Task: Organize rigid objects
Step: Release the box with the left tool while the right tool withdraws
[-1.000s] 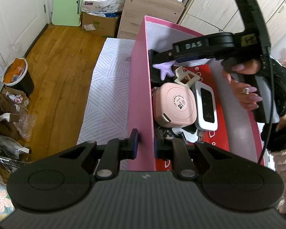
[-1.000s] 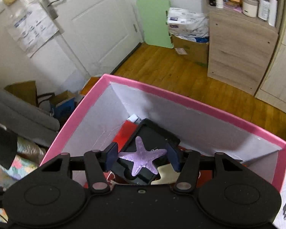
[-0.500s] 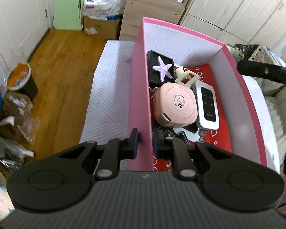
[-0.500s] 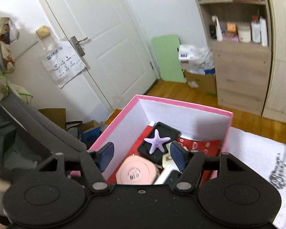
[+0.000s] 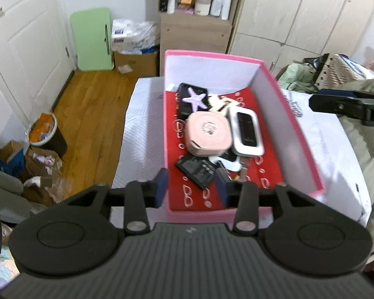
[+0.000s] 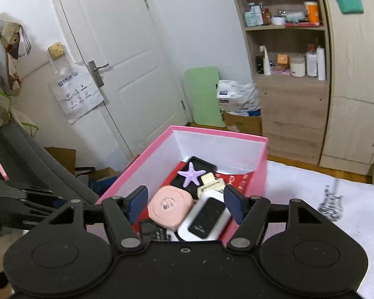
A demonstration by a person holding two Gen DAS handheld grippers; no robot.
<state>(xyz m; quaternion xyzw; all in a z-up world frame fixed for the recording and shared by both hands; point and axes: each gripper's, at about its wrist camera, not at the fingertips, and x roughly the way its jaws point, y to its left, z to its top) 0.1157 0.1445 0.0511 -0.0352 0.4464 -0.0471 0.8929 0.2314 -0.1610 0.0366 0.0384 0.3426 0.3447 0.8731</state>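
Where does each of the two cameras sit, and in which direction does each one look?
Left wrist: sits on the left tongs, looks steeply down into the pink box from its near end; its own opening fingers and part of the right tool show.
Right wrist: sits on the right tongs, looks less steeply over the box toward the white door; its opening fingers show, nothing between them.
Shared: box, purple starfish, pink round case, green board.
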